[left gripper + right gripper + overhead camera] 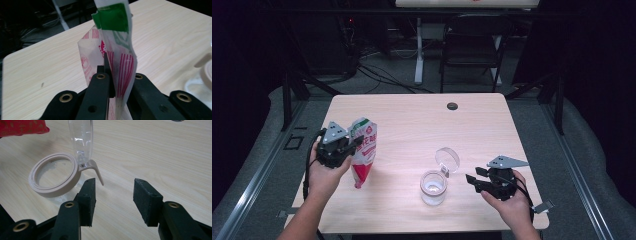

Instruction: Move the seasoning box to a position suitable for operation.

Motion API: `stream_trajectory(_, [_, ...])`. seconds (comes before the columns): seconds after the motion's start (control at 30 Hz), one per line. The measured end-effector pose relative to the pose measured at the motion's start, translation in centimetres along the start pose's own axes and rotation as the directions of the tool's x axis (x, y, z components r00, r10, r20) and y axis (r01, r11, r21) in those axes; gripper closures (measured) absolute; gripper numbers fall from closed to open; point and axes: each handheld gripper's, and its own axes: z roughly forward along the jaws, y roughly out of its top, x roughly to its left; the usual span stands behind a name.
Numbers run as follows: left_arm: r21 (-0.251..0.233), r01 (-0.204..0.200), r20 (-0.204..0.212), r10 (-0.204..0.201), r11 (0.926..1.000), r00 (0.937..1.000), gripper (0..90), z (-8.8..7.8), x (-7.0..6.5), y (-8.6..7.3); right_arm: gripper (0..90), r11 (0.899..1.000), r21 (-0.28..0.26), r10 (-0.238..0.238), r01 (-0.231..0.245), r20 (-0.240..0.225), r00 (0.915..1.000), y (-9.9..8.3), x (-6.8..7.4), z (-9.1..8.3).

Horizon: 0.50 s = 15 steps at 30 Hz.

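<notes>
Left gripper [343, 146] had its jaws clamped on the soft red-and-white plastic pouch with a green top strip [363, 150], held upright at the left of the pale wooden tabletop [412, 120], bottom corner apparently at or just above the wood. Pouch looked light, floppy and slick; best pinched on the flat side seam below the torn top. Right gripper [473, 180] sat with jaws apart and empty, just right of the clear jar with a beige rim and flipped-up lid [434, 185]. Jar rigid, probably tippy.

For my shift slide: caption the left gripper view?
Left gripper shut on a red-striped, green-topped pouch, held upright above the wooden table.
</notes>
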Motion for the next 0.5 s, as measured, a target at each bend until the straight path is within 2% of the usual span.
stream_trajectory(0.23, [0.003,-0.044,0.062,0.044,0.9990,0.9971,89.9,1.1,-2.5,0.7,53.9,1.000,0.002,-0.025,0.025,0.004,0.9997,0.1,0.0,-0.1])
stream_trajectory(0.5, [-0.004,-0.093,0.144,0.092,0.9957,0.9853,89.9,2.3,-5.4,1.1,57.4,0.998,0.013,-0.059,0.059,-0.002,0.9983,0.2,0.1,-0.2])
